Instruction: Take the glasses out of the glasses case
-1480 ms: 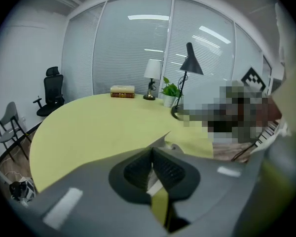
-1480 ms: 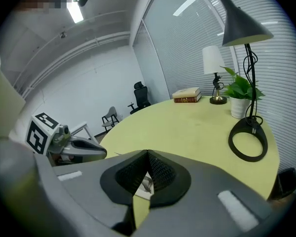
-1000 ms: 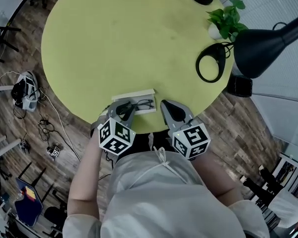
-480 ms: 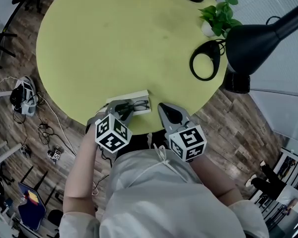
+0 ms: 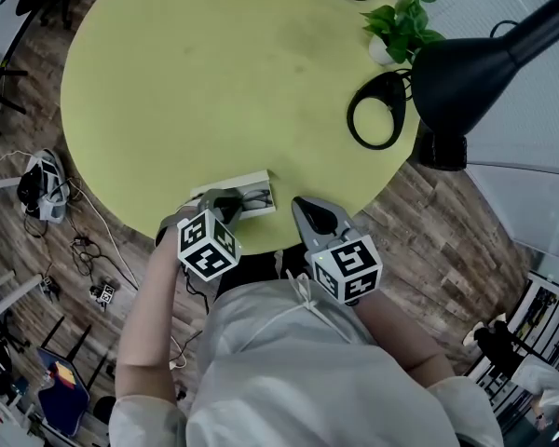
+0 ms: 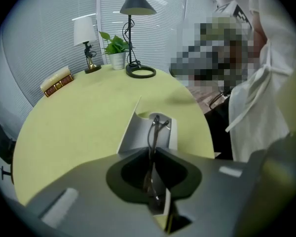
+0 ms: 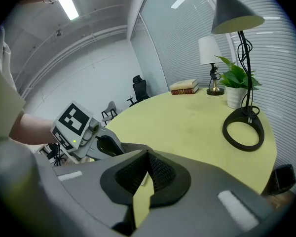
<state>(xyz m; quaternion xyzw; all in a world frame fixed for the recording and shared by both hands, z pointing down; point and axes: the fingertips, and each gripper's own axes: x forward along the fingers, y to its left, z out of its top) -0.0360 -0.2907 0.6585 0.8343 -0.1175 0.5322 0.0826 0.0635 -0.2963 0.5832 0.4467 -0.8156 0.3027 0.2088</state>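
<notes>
A white glasses case (image 5: 245,182) lies open near the front edge of the round yellow-green table (image 5: 214,73). Dark-framed glasses (image 5: 254,197) rest in it. My left gripper (image 5: 231,203) is shut on the glasses' near end. In the left gripper view the thin frame (image 6: 155,128) runs from the closed jaws (image 6: 152,153) into the case (image 6: 136,130), whose lid stands up on the left. My right gripper (image 5: 301,205) hovers just right of the case, shut and empty. Its closed jaws (image 7: 147,154) point across the table, with the left gripper's marker cube (image 7: 71,122) to their left.
A black desk lamp (image 5: 475,59) with a ring base (image 5: 377,110) stands at the table's right edge, next to a potted plant (image 5: 401,26). A small lamp (image 6: 84,33) and books (image 6: 56,80) sit at the far side. Cables and gear (image 5: 42,180) lie on the wooden floor.
The head camera has drifted, sliding the whole scene slightly left. Both grippers keep their places by the case, the left one still shut on the glasses.
</notes>
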